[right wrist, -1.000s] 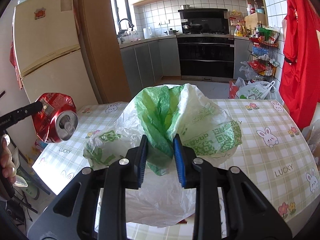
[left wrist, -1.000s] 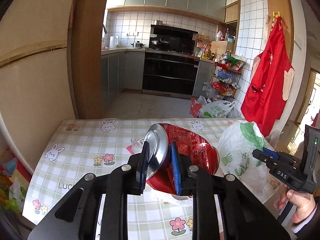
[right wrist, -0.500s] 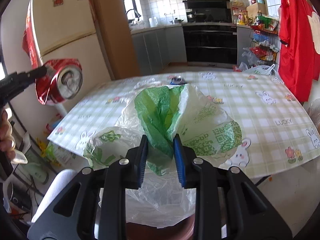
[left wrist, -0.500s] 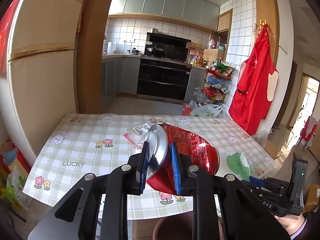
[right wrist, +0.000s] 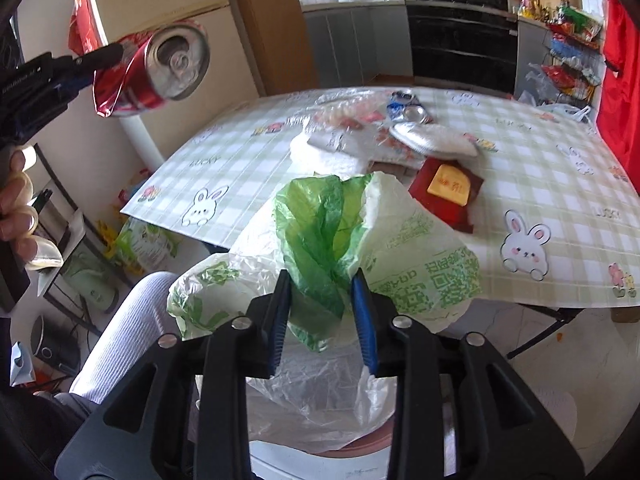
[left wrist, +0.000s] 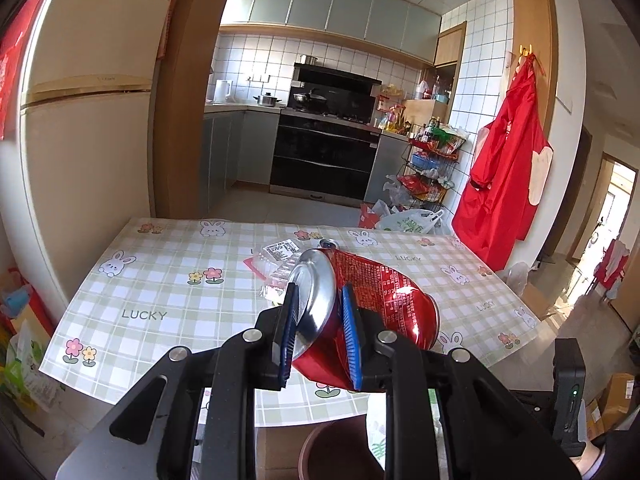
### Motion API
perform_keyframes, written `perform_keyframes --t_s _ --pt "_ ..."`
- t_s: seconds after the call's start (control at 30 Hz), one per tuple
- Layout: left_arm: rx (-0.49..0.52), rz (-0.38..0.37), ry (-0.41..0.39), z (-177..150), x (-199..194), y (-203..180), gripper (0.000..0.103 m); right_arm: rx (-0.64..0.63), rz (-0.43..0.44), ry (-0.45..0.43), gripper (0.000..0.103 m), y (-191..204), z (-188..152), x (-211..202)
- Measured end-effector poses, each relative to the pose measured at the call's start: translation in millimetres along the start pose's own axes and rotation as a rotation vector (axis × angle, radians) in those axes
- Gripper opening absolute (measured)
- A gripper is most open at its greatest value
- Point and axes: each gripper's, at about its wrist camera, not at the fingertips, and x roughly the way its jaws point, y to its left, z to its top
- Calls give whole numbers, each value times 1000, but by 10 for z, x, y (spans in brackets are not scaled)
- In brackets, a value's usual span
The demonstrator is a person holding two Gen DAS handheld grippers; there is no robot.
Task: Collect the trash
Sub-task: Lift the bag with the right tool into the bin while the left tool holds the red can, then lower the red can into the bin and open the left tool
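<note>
**Can and bag over the bin**

Crushed red aluminium can (left wrist: pixel 372 312), light, dented and slippery, sits pinched at its rim in the left gripper (left wrist: pixel 318 334). Right gripper (right wrist: pixel 323 316), jaws just easing apart, loosely flanks the soft green-and-white plastic bag (right wrist: pixel 340 240) above the brown bin (left wrist: pixel 332 452), near the checked table's (left wrist: pixel 160 280) edge.

Your left gripper (left wrist: pixel 318 330) has its 2 blue pads clamped on a crushed red can (left wrist: pixel 372 312), held above the near edge of the bunny-print table (left wrist: pixel 160 280), right over a brown bin (left wrist: pixel 336 452).
</note>
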Motion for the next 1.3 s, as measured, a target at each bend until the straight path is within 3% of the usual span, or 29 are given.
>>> perform_keyframes --t_s 0.3,0.5,0.6,0.63,0.7,0.77,1.07,1.17,1.3 --pt "-11 -8 64 -109 266 -16 21 29 45 61 49 -69 -15 220" --pt "-14 -9 79 -157 316 2 21 20 57 78 51 -54 -29 262" --pt "-14 -8 77 -172 294 -13 21 20 57 57 62 -50 -21 217" --pt "-14 -9 77 -172 295 -12 21 21 59 41 64 -51 -13 188" --pt "-12 -10 78 -191 281 -19 21 17 64 -2 83 -40 13 109" --pt "-15 -13 82 -222 268 -25 21 5 47 -61 96 -17 44 6" --pt "-29 -58 143 -514 301 -123 21 75 -176 -423 97 -165 120 -648" --pt "3 -79 195 -653 370 -230 21 113 -250 -467 97 -269 123 -736" --pt "40 -116 245 -770 453 -394 22 176 -280 -464 97 -423 94 -757"
